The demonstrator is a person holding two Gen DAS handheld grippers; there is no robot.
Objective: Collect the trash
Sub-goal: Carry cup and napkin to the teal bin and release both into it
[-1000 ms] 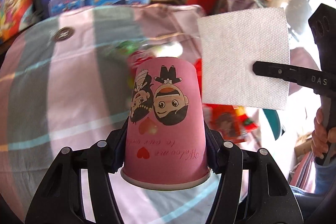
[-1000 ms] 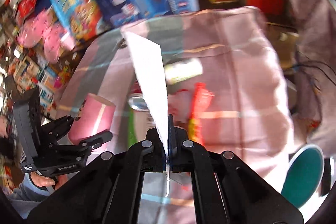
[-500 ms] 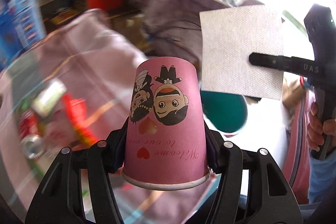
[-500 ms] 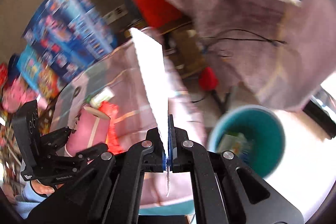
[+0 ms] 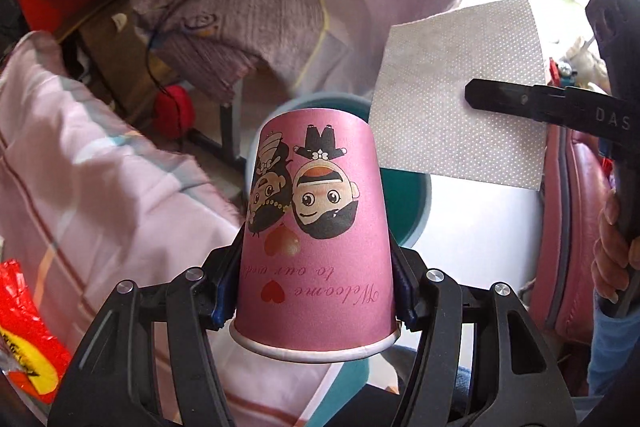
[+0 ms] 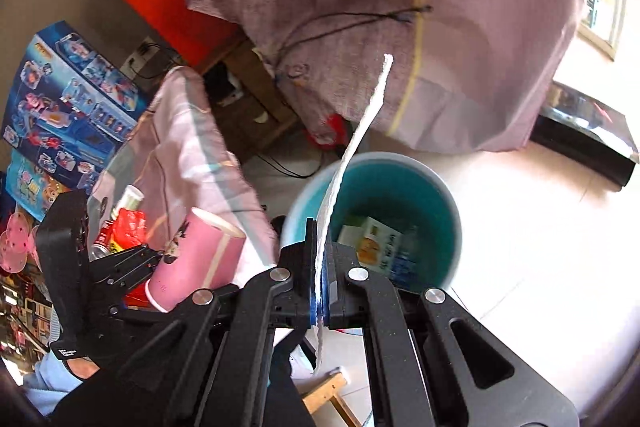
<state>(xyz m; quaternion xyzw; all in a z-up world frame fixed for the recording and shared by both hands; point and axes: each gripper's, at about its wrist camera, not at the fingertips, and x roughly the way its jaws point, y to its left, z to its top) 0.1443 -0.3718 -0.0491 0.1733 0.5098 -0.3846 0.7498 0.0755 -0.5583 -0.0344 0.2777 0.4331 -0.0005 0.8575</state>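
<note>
While both grippers hold trash above the teal bin [image 6: 448, 195], nothing is dropped yet.
Left gripper [image 5: 316, 291] clamps the pink cup [image 5: 316, 227]; right gripper [image 6: 320, 283] pinches the napkin [image 6: 360, 131]; a carton [image 6: 376, 243] lies inside.

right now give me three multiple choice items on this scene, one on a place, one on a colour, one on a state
1. Where is the carton?
A. inside the bin
B. on the bedding
C. in the left gripper

2. What colour is the cup?
A. green
B. pink
C. white

3. How is the right gripper?
A. open and empty
B. shut on the cup
C. shut on the napkin

Answers: 1 A, it lies within the teal bin. 2 B, pink with cartoon faces. 3 C, its jaws pinch the white napkin edge-on.
</note>
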